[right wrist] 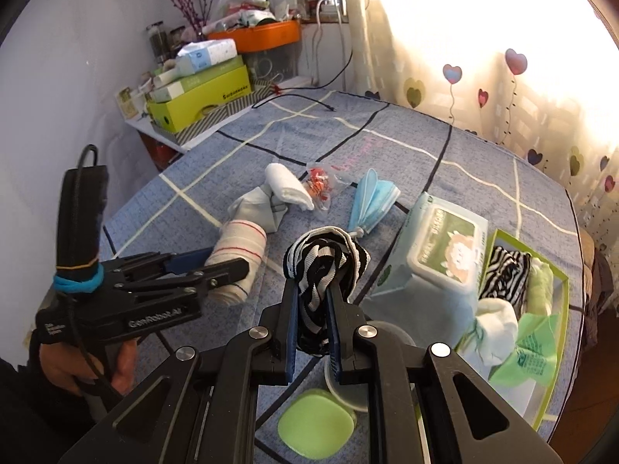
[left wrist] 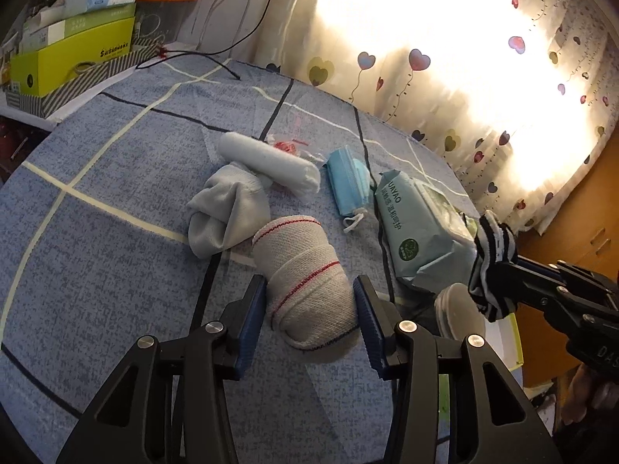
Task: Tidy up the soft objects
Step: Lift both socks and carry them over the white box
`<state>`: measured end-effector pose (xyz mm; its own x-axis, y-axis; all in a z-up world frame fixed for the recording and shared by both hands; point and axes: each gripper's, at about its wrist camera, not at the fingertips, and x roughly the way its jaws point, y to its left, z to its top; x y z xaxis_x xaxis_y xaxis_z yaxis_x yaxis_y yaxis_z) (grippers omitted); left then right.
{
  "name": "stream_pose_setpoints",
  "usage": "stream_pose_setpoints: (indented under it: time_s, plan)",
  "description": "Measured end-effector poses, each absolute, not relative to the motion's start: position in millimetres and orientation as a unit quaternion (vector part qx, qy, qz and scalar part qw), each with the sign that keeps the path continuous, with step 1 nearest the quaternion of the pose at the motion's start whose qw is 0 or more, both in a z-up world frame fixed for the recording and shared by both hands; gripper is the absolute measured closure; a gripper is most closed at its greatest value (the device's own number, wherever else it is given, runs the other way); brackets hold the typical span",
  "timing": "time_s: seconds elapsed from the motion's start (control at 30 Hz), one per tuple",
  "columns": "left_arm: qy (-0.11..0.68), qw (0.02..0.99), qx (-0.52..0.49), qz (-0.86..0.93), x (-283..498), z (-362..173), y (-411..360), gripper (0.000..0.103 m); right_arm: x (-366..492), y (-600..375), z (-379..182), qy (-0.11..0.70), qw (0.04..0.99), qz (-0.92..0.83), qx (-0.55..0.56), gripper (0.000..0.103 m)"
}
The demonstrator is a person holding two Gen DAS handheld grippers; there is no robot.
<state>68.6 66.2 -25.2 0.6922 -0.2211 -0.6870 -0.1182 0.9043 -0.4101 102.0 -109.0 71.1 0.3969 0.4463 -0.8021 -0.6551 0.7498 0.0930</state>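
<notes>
My left gripper (left wrist: 309, 290) is open, its two blue pads on either side of a rolled white sock with red stripes (left wrist: 305, 282) that lies on the blue checked cloth (left wrist: 96, 232); it also shows in the right wrist view (right wrist: 240, 259). My right gripper (right wrist: 312, 294) is shut on a black-and-white striped sock (right wrist: 321, 259) and holds it above the table; the sock shows at the right of the left wrist view (left wrist: 491, 263). A grey sock (left wrist: 224, 212), a white rolled towel (left wrist: 267, 162) and a blue face mask (left wrist: 348, 181) lie beyond.
A wet-wipes pack (right wrist: 433, 255) lies at the right. A green-rimmed box (right wrist: 557, 309) beside it holds a striped sock, a white sock and green items. A green pad (right wrist: 317, 425) and white pads lie near. Stacked boxes (right wrist: 201, 96) stand at the back left. Curtains hang behind.
</notes>
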Motion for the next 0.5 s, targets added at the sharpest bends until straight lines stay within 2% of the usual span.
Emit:
stream_pose_setpoints:
  time_s: [0.5]
  plan:
    - [0.337,0.924,-0.158,-0.086,41.7,42.0,11.4,0.056,67.0,-177.9,99.0,0.389,0.868,0.306,-0.051,0.09]
